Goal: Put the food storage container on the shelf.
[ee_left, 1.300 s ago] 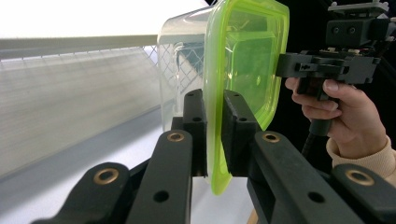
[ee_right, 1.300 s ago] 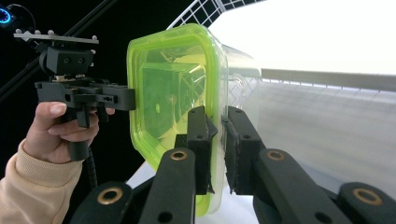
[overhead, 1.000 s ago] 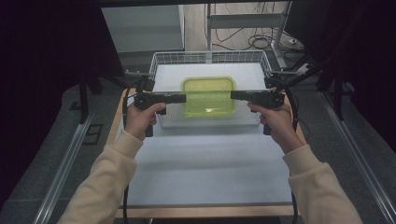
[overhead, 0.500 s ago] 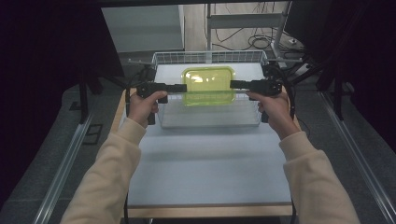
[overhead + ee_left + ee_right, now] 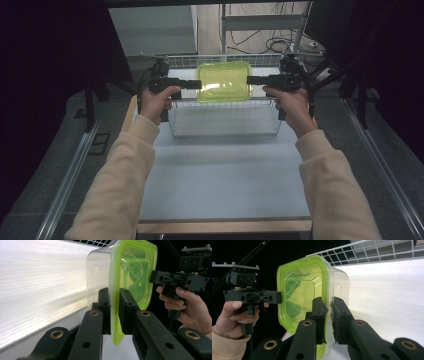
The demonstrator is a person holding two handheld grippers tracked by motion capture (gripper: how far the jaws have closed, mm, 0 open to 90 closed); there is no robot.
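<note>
A clear plastic container with a yellow-green lid (image 5: 223, 81) hangs level above the far half of a wire basket (image 5: 225, 120). My left gripper (image 5: 199, 84) is shut on the lid's left rim, and my right gripper (image 5: 248, 80) is shut on its right rim. In the left gripper view the jaws (image 5: 114, 312) pinch the lid's edge, with the clear tub (image 5: 98, 277) to their left and the other gripper (image 5: 180, 280) beyond. In the right gripper view the jaws (image 5: 329, 315) clamp the rim of the lid (image 5: 299, 290), and the other gripper (image 5: 249, 296) holds the far side.
The wire basket stands at the far end of a white table (image 5: 225, 175); its mesh wall (image 5: 374, 250) rises behind the container. Dark stands and cables flank the table on both sides. Metal rails (image 5: 70, 175) run along the floor.
Both grippers have carried the container away from the person, from over the basket's near part to over its far half. The grip on both rims is unchanged.
</note>
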